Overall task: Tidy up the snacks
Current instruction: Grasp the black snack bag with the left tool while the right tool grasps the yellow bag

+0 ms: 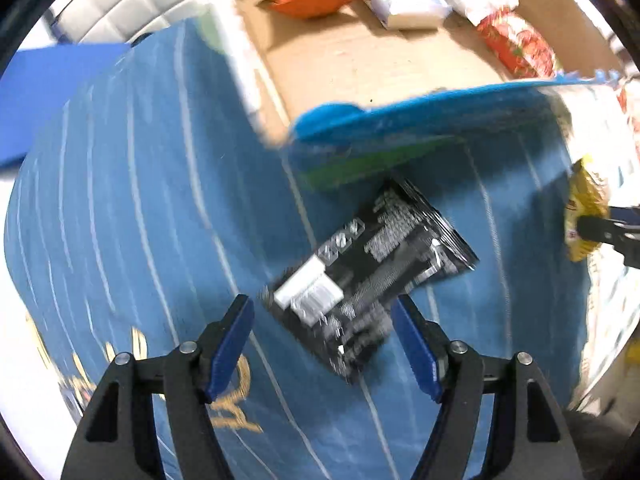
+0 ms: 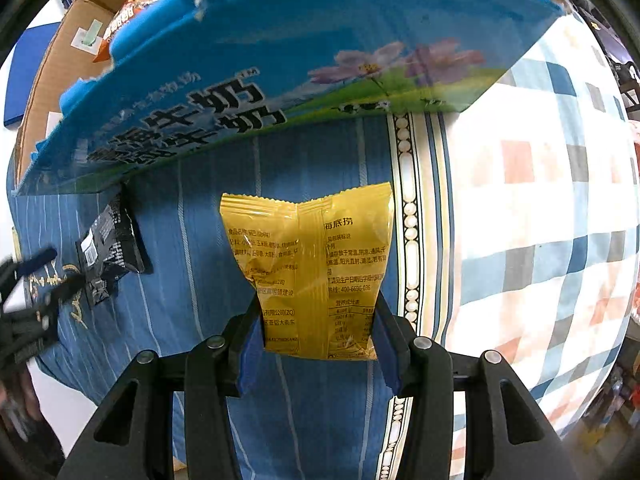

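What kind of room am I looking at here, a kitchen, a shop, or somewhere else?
Most likely a bedroom at home. The snacks lie on a blue striped bedspread beside a checked quilt, and a white padded headboard seems to stand behind. An open cardboard box of snack packets rests on the bed.

Blue striped bedspread (image 1: 120, 200) below; checked quilt (image 2: 540, 220) beside it; white tufted headboard (image 1: 120, 4).

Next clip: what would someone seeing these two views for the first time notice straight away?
The yellow snack packet, pinched between the blue pads of the right hand-held gripper, fills the middle of the right wrist view. Above it hangs the blue printed flap of a cardboard box holding more snacks. In the left wrist view a black snack packet lies on the blue striped cloth, between the open fingers of the left hand-held gripper.
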Demonstrator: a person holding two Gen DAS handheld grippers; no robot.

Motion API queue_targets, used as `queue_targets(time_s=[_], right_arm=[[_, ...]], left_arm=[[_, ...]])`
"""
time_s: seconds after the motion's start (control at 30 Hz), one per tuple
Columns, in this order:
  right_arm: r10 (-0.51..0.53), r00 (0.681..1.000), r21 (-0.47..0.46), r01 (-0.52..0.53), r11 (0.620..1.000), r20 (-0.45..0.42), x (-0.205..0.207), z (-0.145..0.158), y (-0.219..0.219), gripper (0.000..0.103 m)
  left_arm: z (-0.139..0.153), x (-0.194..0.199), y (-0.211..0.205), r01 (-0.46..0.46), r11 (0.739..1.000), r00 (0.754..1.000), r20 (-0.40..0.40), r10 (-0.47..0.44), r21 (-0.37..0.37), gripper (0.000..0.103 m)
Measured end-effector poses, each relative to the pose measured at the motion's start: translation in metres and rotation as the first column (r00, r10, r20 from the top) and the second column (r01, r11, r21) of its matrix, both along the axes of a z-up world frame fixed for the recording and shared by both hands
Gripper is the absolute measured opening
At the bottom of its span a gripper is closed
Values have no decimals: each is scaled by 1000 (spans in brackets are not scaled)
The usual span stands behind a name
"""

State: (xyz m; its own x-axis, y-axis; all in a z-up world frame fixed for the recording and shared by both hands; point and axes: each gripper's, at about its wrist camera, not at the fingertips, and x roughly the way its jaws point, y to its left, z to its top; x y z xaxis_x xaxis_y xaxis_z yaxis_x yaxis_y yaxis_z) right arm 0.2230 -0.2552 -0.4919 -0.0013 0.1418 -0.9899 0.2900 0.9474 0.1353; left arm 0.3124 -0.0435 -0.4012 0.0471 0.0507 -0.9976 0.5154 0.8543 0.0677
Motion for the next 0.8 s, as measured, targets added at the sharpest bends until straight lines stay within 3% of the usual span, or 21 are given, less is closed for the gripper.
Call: queue_targets(time_s=[0.1, 0.13, 0.3, 0.43, 0.63, 0.7, 0.8], right_arm=[[2, 1000, 3, -2, 1000, -16, -2, -6, 1, 51], [2, 1000, 8, -2, 1000, -22, -3, -8, 1, 51], [-6, 999, 14, 6, 1000, -40, 0, -17, 1, 51], [-6, 999, 28, 8, 1000, -45, -7, -17, 6, 51], [-2, 1000, 39, 3, 999, -28, -9, -13, 18, 51], [5, 1000, 30, -4, 1000, -28, -6, -10, 16, 51], [13, 999, 22, -12, 1000, -31, -5, -6, 10, 51]], left_arm=[[-20, 6, -18, 85, 995, 996, -35, -83, 47, 70], [-25, 6, -25, 108, 993, 994, -38, -106, 55, 76], [-26, 5, -41, 128, 991, 990, -69, -126, 22, 75], [-36, -3, -40, 35, 997, 985, -166, -46, -68, 73], [-36, -34, -33, -126, 983, 962, -257, 88, -132, 73], [-33, -42, -36, -139, 976, 956, -279, 88, -168, 73], [-36, -53, -48, -62, 992, 974, -222, 36, -113, 73]])
